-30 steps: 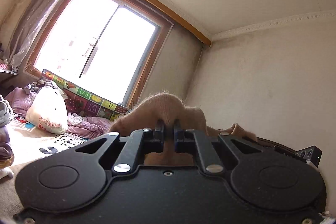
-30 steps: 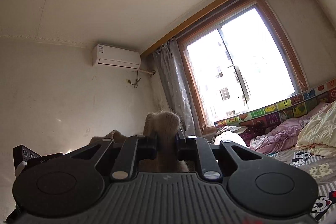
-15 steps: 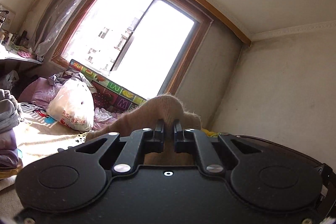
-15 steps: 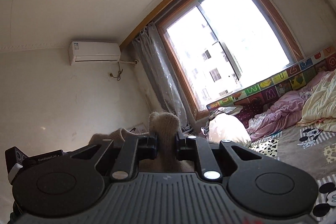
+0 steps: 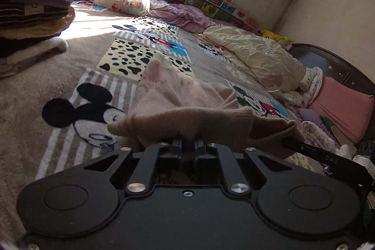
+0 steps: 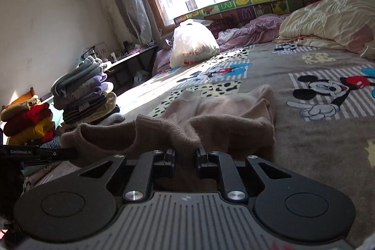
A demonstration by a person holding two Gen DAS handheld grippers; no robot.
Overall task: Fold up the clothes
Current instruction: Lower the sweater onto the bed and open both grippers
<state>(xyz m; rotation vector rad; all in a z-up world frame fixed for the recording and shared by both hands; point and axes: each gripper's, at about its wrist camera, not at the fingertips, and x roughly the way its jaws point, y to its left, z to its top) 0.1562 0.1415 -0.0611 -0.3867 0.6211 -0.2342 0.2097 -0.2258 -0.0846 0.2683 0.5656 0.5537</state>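
Beige-pink sweater [image 5: 178, 95], fuzzy knit, its near edge a darker tan in shadow. Under it a grey-beige blanket [image 6: 311, 139] with black-eared cartoon mouse patches on grey-and-white stripes, plus yellow squares with black spots and splashes of red and blue. Both grippers, left gripper [image 5: 188, 144] and right gripper [image 6: 185, 154], are black. The stack of clothes [image 6: 86, 95] runs grey, lilac, dark stripes, pale yellow; beside it a red and yellow pile [image 6: 28, 121]. White plastic bag [image 6: 193, 43] with red print, cream quilt [image 6: 328, 20], lilac sheets [image 5: 182, 13], pink pillow [image 5: 342, 111].
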